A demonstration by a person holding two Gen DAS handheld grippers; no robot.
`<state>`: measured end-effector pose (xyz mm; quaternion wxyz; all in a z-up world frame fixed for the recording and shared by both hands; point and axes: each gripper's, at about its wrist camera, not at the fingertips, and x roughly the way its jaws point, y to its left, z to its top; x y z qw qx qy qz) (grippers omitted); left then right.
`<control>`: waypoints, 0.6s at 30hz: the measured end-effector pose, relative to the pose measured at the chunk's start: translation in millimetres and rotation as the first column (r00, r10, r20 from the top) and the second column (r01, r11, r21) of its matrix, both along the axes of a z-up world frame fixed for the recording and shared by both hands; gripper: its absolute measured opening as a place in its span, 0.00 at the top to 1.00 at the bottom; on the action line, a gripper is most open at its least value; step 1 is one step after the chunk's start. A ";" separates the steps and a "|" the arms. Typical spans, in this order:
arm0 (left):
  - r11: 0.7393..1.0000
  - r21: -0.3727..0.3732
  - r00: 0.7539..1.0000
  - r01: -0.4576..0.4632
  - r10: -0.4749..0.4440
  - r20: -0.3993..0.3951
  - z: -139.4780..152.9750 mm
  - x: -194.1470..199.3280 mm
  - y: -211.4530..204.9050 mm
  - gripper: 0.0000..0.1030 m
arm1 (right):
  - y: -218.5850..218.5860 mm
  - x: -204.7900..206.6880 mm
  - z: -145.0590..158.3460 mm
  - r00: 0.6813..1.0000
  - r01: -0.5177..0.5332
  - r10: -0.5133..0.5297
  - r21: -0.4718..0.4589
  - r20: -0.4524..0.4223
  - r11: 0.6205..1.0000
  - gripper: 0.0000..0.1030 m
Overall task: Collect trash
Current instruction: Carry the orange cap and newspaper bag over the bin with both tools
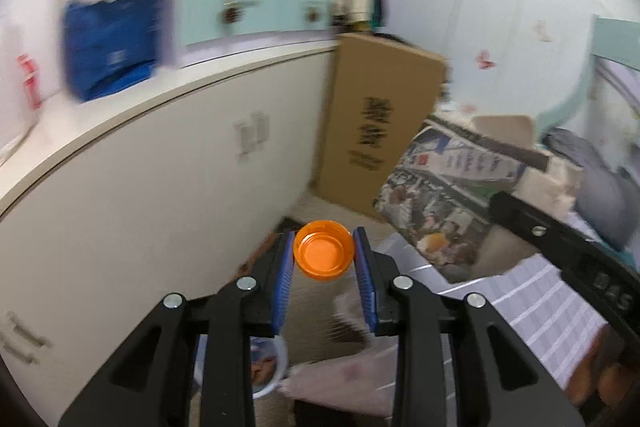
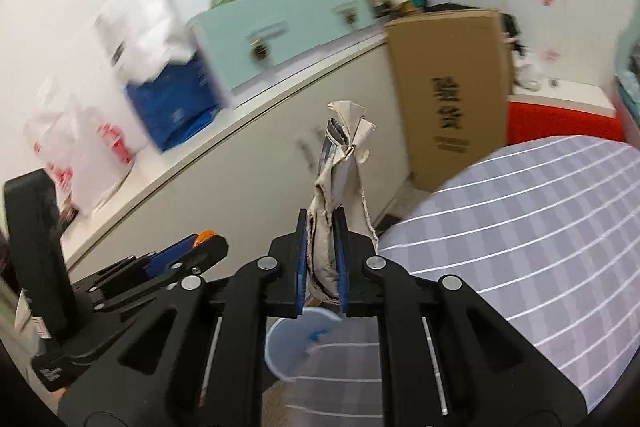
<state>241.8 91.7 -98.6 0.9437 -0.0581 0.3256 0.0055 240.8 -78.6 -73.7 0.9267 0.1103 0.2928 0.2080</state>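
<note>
The left gripper (image 1: 324, 247) is clamped on an orange bottle cap (image 1: 323, 254), held between the tips of its blue pads (image 1: 282, 291) with the hollow side of the cap facing the camera. The right gripper (image 2: 322, 227) is closed tight on a crumpled beige wrapper (image 2: 340, 163), which stands up from the pads and leans slightly right, a thin string hanging from its side. In the right wrist view the left gripper (image 2: 200, 241) shows at lower left, a sliver of orange at its tip. Below both grippers lies a clear plastic cup (image 2: 288, 347); beside it is a bed cover with white stripes on grey (image 2: 520, 227). Beyond stands a long white cabinet (image 1: 160, 167), its top carrying a blue bag (image 1: 108, 47), a white plastic bag with red print (image 2: 80, 155) and a pale green drawer unit (image 1: 256, 11). A tall cardboard box (image 1: 380, 123) leans upright at the end of the cabinet. To its right in the left wrist view lies a crumpled printed sheet (image 1: 448, 195). The background is blurred in both views.
</note>
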 end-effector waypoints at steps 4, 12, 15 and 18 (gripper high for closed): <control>0.990 0.044 0.989 -0.132 0.134 -0.058 -33.4 -13.1 50.9 0.72 | 57.9 -9.4 -18.7 0.997 -0.077 0.076 -0.019 -0.015 0.997 0.88; 0.977 0.021 0.955 -0.211 0.211 -0.208 -100.8 -18.9 108.7 0.72 | 141.4 -16.5 -84.9 0.979 -0.177 0.165 -0.091 -0.122 0.980 0.88; 0.977 0.020 0.944 -0.214 0.212 -0.255 -122.4 -12.5 118.0 0.72 | 160.6 -13.4 -118.8 0.966 -0.201 0.175 -0.123 -0.190 0.972 0.88; 0.977 0.015 0.931 -0.211 0.205 -0.303 -145.3 -6.1 124.6 0.72 | 164.6 -8.0 -144.1 0.958 -0.201 0.163 -0.147 -0.236 0.968 0.88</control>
